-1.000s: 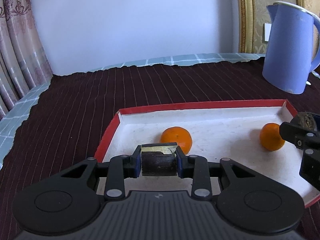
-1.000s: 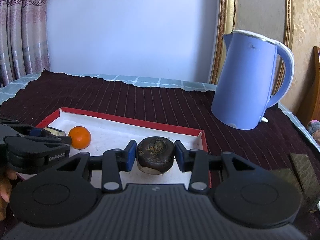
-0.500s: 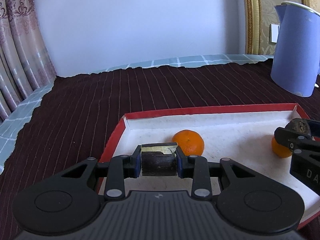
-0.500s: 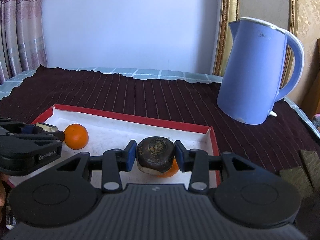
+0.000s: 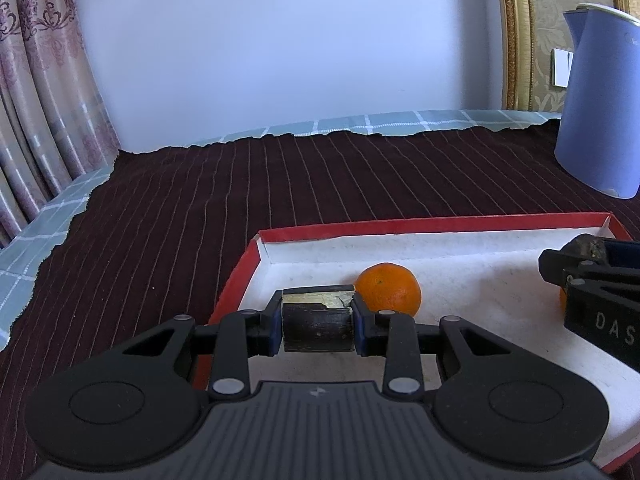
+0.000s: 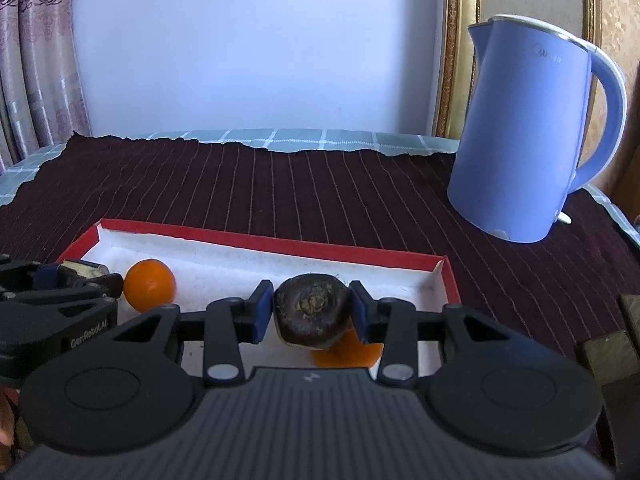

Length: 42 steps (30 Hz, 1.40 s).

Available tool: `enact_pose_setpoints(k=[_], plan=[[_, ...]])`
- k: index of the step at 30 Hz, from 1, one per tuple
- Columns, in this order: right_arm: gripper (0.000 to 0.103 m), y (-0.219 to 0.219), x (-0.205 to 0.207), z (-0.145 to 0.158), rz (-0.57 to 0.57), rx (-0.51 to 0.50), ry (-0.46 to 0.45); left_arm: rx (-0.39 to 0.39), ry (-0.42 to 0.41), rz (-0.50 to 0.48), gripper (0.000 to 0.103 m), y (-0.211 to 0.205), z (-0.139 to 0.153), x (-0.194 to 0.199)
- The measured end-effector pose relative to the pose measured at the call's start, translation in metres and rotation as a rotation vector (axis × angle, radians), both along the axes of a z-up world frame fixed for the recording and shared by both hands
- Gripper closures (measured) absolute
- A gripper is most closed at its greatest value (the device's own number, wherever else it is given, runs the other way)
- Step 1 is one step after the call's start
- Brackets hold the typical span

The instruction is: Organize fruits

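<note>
both grippers hang over the red-rimmed tray, mid-placement: left gripper clamps a dark cut block, right gripper a dark round fruit (2 oranges lie below). next, i'd judge: lower, release.

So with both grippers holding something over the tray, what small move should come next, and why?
Probably lower the right gripper a little and let go. It is shut on a dark round fruit above the white floor of the red-edged tray, with an orange right under it, so shifting slightly aside first seems wise.
</note>
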State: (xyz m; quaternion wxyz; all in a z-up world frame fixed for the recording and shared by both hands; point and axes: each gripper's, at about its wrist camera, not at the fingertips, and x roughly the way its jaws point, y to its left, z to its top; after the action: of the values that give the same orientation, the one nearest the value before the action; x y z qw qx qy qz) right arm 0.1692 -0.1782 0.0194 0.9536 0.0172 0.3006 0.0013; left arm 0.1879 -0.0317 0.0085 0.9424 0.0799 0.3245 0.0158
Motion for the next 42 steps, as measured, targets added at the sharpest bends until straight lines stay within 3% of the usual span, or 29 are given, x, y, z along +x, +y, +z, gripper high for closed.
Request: enact_pose_setpoints(k=[20, 27, 32, 34, 38, 42], plan=[[0.063, -0.004, 0.009, -0.004, -0.030, 0.048, 0.020, 0.025, -0.025, -0.006, 0.071, -0.005, 0.001, 0.004], [0.048, -0.005, 0.005, -0.003, -0.032, 0.045, 0.011, 0.030, -0.013, -0.009, 0.069, -0.006, 0.003, 0.003], [0.045, -0.005, -0.002, 0.000, -0.025, 0.032, -0.002, 0.030, -0.063, -0.003, 0.033, -0.006, 0.012, -0.004], [0.031, -0.004, -0.006, 0.000, -0.025, 0.026, -0.013, 0.037, -0.085, -0.008, 0.033, -0.007, 0.016, -0.009], [0.023, -0.003, -0.018, 0.003, -0.027, 0.010, -0.039, 0.044, -0.094, -0.024, 0.033, -0.009, 0.022, -0.019], [0.005, -0.005, -0.034, 0.008, -0.055, 0.002, -0.077, 0.044, -0.101, -0.028, 0.033, -0.009, 0.025, -0.032]])
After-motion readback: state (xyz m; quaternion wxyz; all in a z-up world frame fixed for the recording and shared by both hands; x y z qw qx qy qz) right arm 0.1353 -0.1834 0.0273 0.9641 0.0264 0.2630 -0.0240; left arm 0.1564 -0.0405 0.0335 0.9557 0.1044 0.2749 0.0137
